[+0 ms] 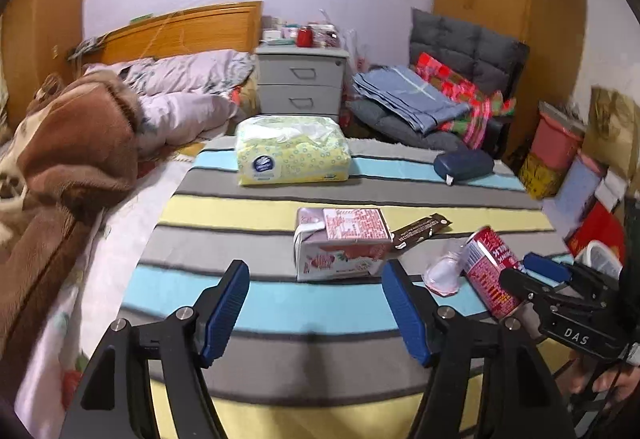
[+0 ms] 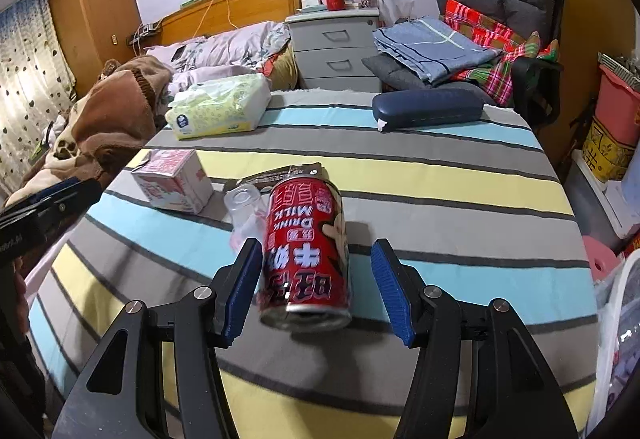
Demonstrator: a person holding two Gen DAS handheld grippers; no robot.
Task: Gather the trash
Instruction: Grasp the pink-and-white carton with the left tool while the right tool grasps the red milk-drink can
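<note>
A red milk-drink can [image 2: 306,251] lies on the striped cloth between the open fingers of my right gripper [image 2: 316,279], touching the left pad; it also shows in the left wrist view [image 1: 490,271]. A pink-and-white milk carton [image 1: 342,243] lies on its side just beyond my open, empty left gripper [image 1: 316,299]; it also shows in the right wrist view [image 2: 172,181]. A brown snack wrapper [image 1: 420,231] and a clear plastic cup [image 1: 442,271] lie between carton and can.
A yellow tissue pack [image 1: 292,151] and a dark blue glasses case [image 1: 464,165] sit at the far side of the striped table [image 2: 460,199]. A bed with blankets [image 1: 80,159] is to the left, a grey nightstand [image 1: 300,83] and a chair with folded cloths behind. Pink bins [image 2: 618,107] stand at the right.
</note>
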